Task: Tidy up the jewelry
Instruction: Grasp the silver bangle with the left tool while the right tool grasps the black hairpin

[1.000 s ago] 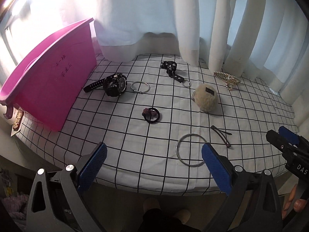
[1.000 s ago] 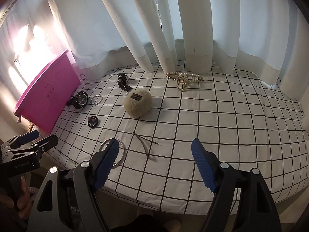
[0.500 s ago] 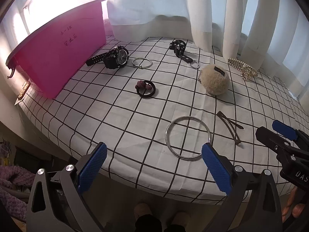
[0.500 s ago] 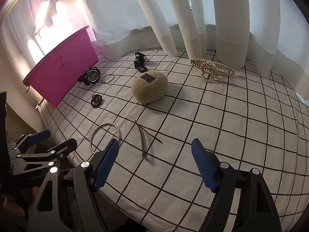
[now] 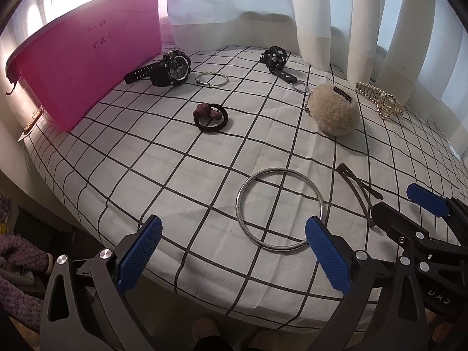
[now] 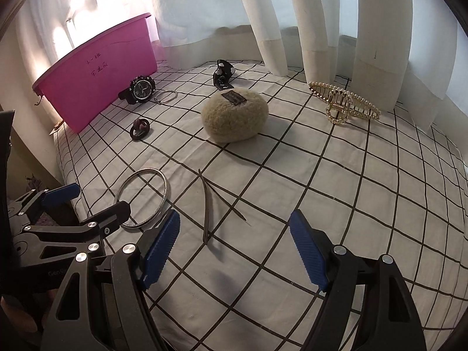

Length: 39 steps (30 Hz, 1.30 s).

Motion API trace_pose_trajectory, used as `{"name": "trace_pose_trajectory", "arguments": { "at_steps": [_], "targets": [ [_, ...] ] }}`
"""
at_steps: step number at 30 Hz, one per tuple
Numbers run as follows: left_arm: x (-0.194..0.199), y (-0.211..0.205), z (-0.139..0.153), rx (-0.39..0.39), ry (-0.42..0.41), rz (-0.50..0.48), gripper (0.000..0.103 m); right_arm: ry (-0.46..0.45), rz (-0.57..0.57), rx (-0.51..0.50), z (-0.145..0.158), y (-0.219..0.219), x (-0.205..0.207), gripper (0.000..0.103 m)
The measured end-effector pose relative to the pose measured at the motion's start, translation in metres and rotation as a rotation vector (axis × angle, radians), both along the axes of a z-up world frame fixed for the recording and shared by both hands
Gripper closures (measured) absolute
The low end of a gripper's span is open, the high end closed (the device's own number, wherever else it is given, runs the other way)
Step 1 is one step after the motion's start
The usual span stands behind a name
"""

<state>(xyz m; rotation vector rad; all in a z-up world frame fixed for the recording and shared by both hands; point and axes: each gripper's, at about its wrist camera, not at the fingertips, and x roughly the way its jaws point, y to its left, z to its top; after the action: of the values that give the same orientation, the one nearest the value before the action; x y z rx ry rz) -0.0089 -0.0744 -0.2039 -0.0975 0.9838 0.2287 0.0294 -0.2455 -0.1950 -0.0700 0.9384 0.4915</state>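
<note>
So both grippers sat spread wide with nothing in them. The left gripper [image 5: 231, 247] hung right over the near edge of the big thin silver metal bangle [image 5: 280, 210], and the right gripper [image 6: 235, 245] was just beside that bangle, over the dark bent hairpin [image 6: 209, 204]. The pink plastic tub [image 5: 87, 67] sat well beyond the bangle, off to its left, with the black chunky wristwatch [image 5: 168, 68] next to it. My worry: that bangle lay flat on the checked cloth [image 5: 146, 158], so fingers could skid off it or bunch the fabric, and the two tools might bump
</note>
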Motion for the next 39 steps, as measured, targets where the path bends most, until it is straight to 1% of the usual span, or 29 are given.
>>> {"name": "trace_pose_trajectory", "arguments": {
  "at_steps": [4,7,11,15,19,25,28,33,37,39],
  "targets": [
    [0.0,0.002,-0.005,-0.013,-0.003,0.014,0.006,-0.009,0.014,-0.02,-0.002,0.001,0.004,0.029],
    [0.0,0.001,-0.007,-0.005,-0.005,0.019,0.006,0.022,0.03,-0.02,-0.005,0.002,0.01,0.029],
    [0.0,0.001,-0.007,0.01,-0.01,0.013,0.006,0.041,0.064,-0.043,-0.007,0.003,0.016,0.029],
    [-0.005,0.0,-0.008,0.001,-0.011,0.005,0.006,0.023,0.089,-0.076,-0.009,0.009,0.02,0.029],
    [-0.005,-0.005,-0.008,-0.007,-0.018,-0.007,0.006,-0.013,0.07,-0.125,-0.012,0.01,0.021,0.029],
    [0.0,-0.013,-0.009,-0.01,-0.027,-0.027,0.006,-0.036,0.028,-0.128,-0.014,-0.001,0.03,0.029],
    [0.005,-0.016,-0.011,-0.012,-0.024,-0.029,0.006,-0.035,0.031,-0.129,-0.014,-0.004,0.035,0.029],
    [0.012,-0.022,-0.014,0.004,-0.023,-0.036,0.006,-0.034,0.057,-0.142,-0.014,-0.002,0.04,0.029],
    [0.016,-0.021,-0.016,-0.003,-0.037,-0.034,0.005,-0.033,0.081,-0.145,-0.016,0.001,0.044,0.029],
    [0.016,-0.021,-0.016,-0.001,-0.058,-0.03,0.005,-0.034,0.086,-0.145,-0.017,0.003,0.046,0.029]
  ]
}}
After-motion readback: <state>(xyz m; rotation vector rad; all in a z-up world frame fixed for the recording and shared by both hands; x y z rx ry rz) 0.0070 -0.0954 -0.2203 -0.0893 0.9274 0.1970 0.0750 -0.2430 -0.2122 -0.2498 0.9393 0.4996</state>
